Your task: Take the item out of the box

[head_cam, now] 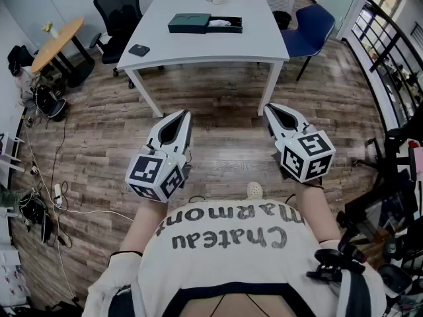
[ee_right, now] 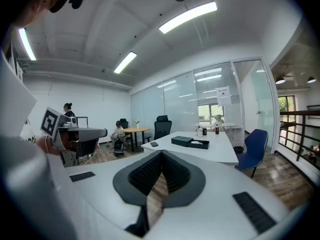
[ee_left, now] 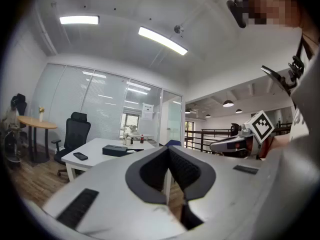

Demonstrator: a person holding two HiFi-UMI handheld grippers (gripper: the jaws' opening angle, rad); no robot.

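Box (head_cam: 225, 25) is found open on the white table (head_cam: 198, 51), on its far half and well in from every edge. A white item (head_cam: 220, 22) is lying in it, and the dark lid (head_cam: 189, 22) is set touching it on the side toward the table's left. A phone (head_cam: 139, 50) is parked by the table's front left corner. The left gripper (head_cam: 184, 113) and right gripper (head_cam: 269, 107) are held short of the table's near edge over open wood floor (head_cam: 218, 137), jaws pressed together with nothing pinched. A blue chair (head_cam: 309, 32) is placed at the table's right and a black chair (head_cam: 119, 8) at its left.
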